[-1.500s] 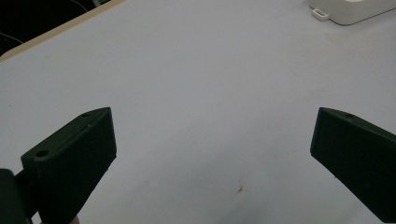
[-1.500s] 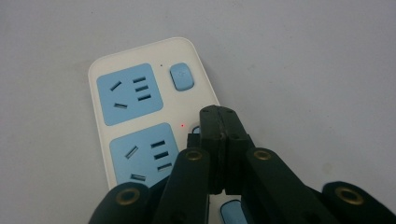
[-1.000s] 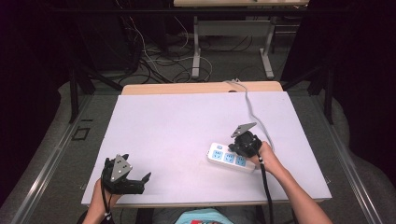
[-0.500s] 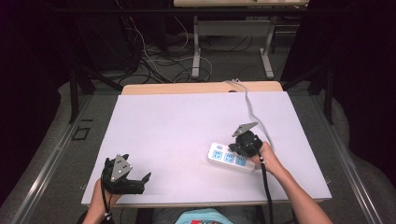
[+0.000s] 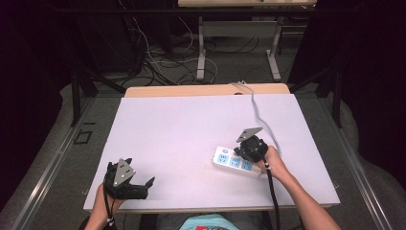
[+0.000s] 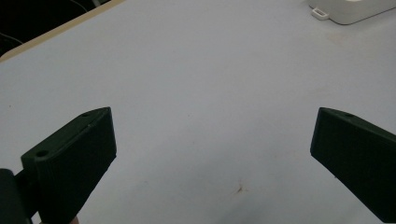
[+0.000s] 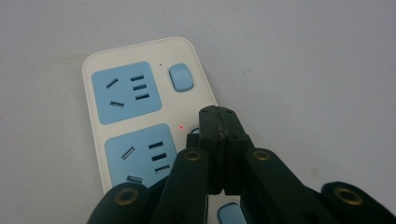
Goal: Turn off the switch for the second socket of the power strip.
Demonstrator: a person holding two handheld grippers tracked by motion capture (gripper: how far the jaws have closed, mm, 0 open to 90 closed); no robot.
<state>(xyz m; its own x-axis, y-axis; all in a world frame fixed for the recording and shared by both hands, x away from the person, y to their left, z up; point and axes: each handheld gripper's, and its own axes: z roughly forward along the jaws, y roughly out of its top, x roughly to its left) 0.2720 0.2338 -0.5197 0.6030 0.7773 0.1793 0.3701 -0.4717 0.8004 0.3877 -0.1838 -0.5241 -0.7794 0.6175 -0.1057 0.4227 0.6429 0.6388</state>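
A white power strip [image 5: 230,162] with blue sockets lies on the right half of the white table [image 5: 191,134]. My right gripper [image 5: 242,153] is shut with nothing between its jaws, and its tip points down at the strip. In the right gripper view that tip [image 7: 218,116] sits over the strip [image 7: 133,93], beside a small red light [image 7: 180,127] and below a blue switch [image 7: 180,77]. Whether it touches the strip I cannot tell. My left gripper [image 5: 147,187] is near the table's front left corner, open and empty [image 6: 212,135]. One end of the strip [image 6: 350,9] shows far off.
The strip's pale cord [image 5: 256,112] runs from behind my right gripper to the table's far edge. A wooden strip [image 5: 206,90] borders that far edge. Beyond it are desk legs [image 5: 201,52] and loose cables [image 5: 158,62] on the dark floor.
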